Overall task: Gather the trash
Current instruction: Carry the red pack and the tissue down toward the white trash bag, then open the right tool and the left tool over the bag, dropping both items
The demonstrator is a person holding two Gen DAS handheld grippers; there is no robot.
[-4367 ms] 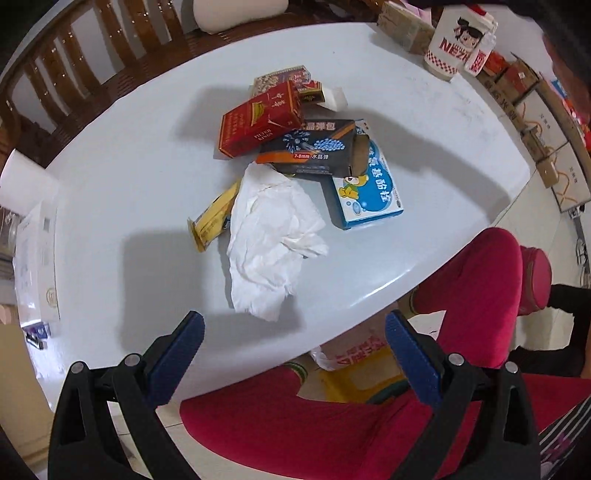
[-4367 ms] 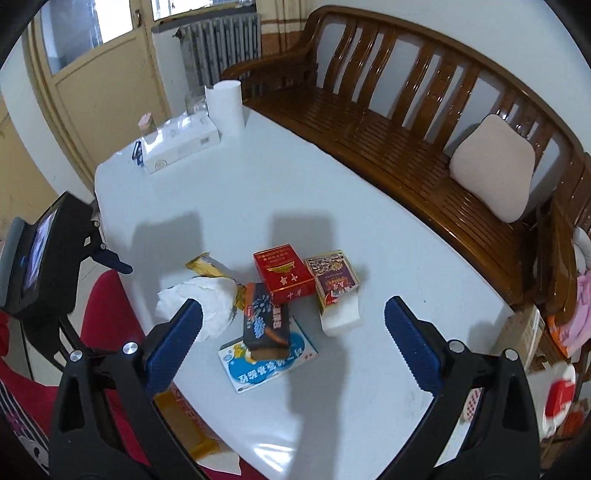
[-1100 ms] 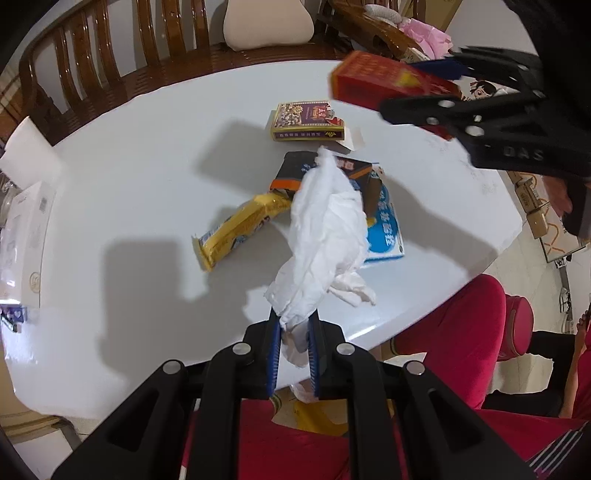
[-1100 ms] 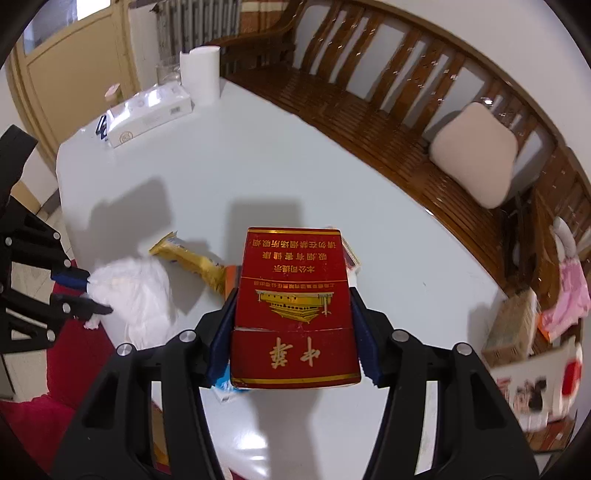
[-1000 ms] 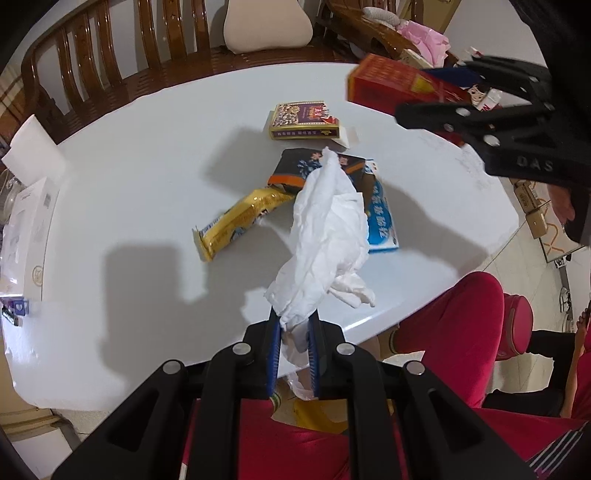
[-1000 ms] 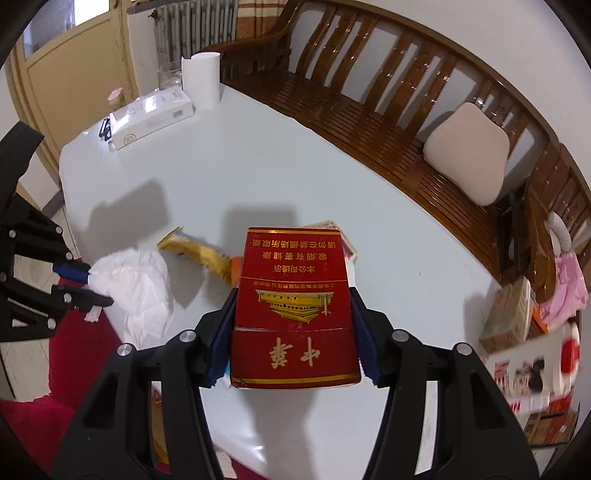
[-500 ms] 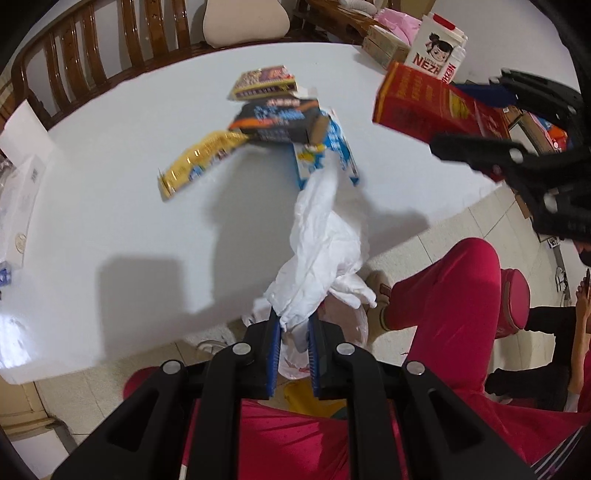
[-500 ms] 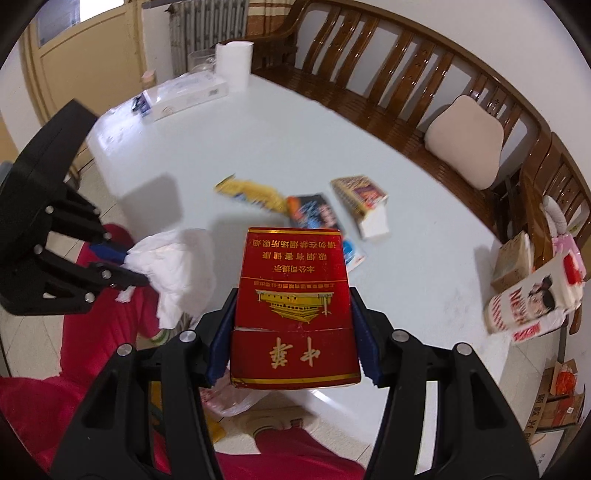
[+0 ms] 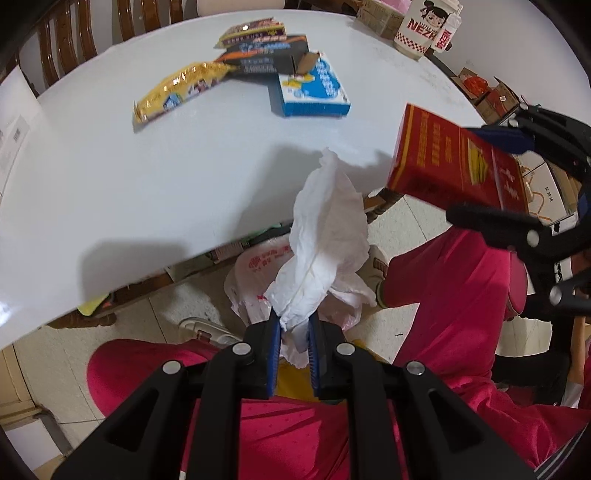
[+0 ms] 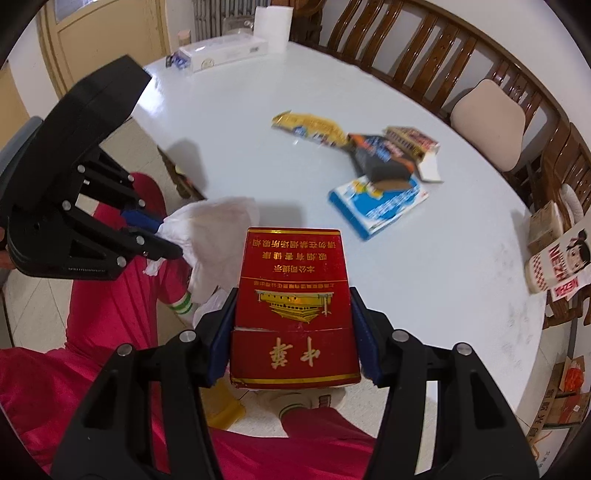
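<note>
**Two pieces of trash carried off the table edge, toward the bag below**

Left gripper [image 9: 291,334] pinched nearly closed on the crumpled white tissue [image 9: 327,236], which stands up from the jaws over the table's near edge. Right gripper [image 10: 293,332] clamped partway on the red cigarette box [image 10: 295,306], pads pressed on its two long sides, lid end toward the camera. Both loads clear of the white table [image 9: 110,177] and off its near rim, above the floor and the red trouser legs [image 9: 454,280].

Directly under the tissue in the left wrist view: a thin white plastic bag with red print [image 9: 258,266], crumpled on the tiled floor beside a shoe. Probably the trash bag; mouth not plainly visible, so how wide it gapes cannot be told.

On the table, well apart from both grippers: yellow snack wrapper [image 9: 181,88], dark box [image 9: 266,55], blue-and-white box [image 9: 314,88], and a patterned packet [image 9: 255,31] at the far end.

Step in hand, by judgement: transport to the drop, with four items yet to fetch. Next move calls for lining each load over the bag's opening before letting go — tissue first, being light and prone to drift or cling to the pads; the box likely to fall straight. Risk: missing a slack, half-closed bag.
</note>
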